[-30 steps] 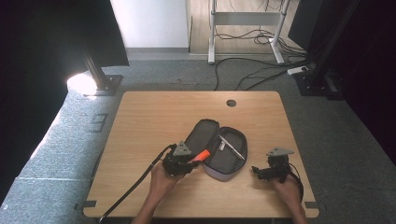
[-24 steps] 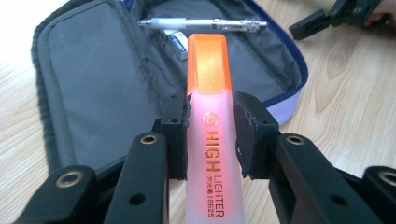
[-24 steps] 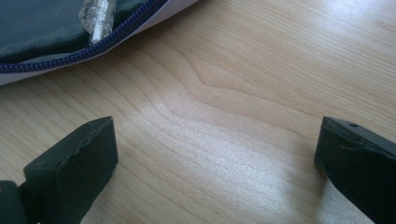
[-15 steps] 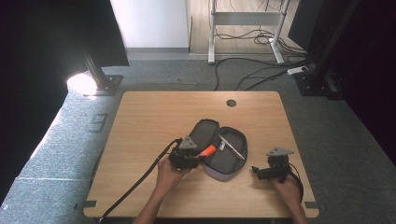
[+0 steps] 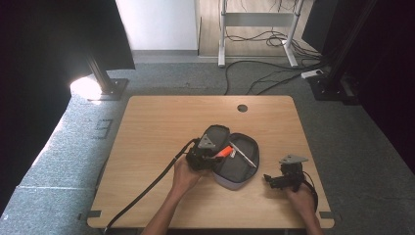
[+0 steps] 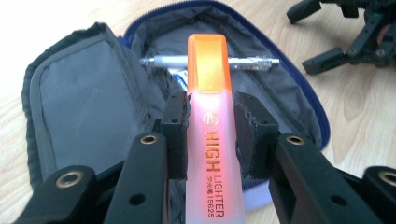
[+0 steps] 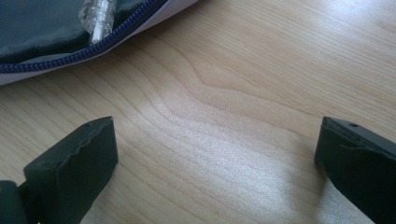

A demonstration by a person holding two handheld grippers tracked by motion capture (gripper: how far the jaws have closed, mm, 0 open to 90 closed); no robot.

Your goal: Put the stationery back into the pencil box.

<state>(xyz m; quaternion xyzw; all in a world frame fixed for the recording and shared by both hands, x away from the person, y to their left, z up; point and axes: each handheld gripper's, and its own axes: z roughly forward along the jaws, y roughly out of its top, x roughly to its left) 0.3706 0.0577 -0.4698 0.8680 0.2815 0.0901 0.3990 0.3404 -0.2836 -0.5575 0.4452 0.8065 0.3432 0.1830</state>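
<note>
The left gripper [image 5: 216, 155] is clamping a translucent plastic highlighter with an orange cap [image 6: 211, 135] between its two black pads [image 6: 176, 135], gripping it across the pale barrel just below the cap, so that the capped end is sticking out ahead of the jaws and pointing into the open grey fabric pencil case with a blue zip edge [image 5: 239, 169]. That grip looks chosen for a drop into the case: with the long part of the marker leading, it can be laid down lengthwise on the lining. In the high view the highlighter [image 5: 224, 151] is hanging over the near left part of the case, at the fold between the raised lid flap and the tray, not yet resting on anything as far as I can judge

The case is lying unzipped and spread flat on the light wooden table [image 5: 156, 132], which is leaving its whole inside free for loading. A slim silver-and-clear pen [image 6: 212, 62] is already lying crosswise in it, beyond the highlighter's cap

The right gripper [image 5: 274, 180] is resting low on the table just beside the case's right edge, its jaws standing wide apart with bare wood between them; it seems to be waiting there, near enough to steady the case if it slides

The highlighter itself is looking glowing and frosted, with "HIGH LIGHTER" printed in orange along the barrel and a flat, squared orange cap
</note>
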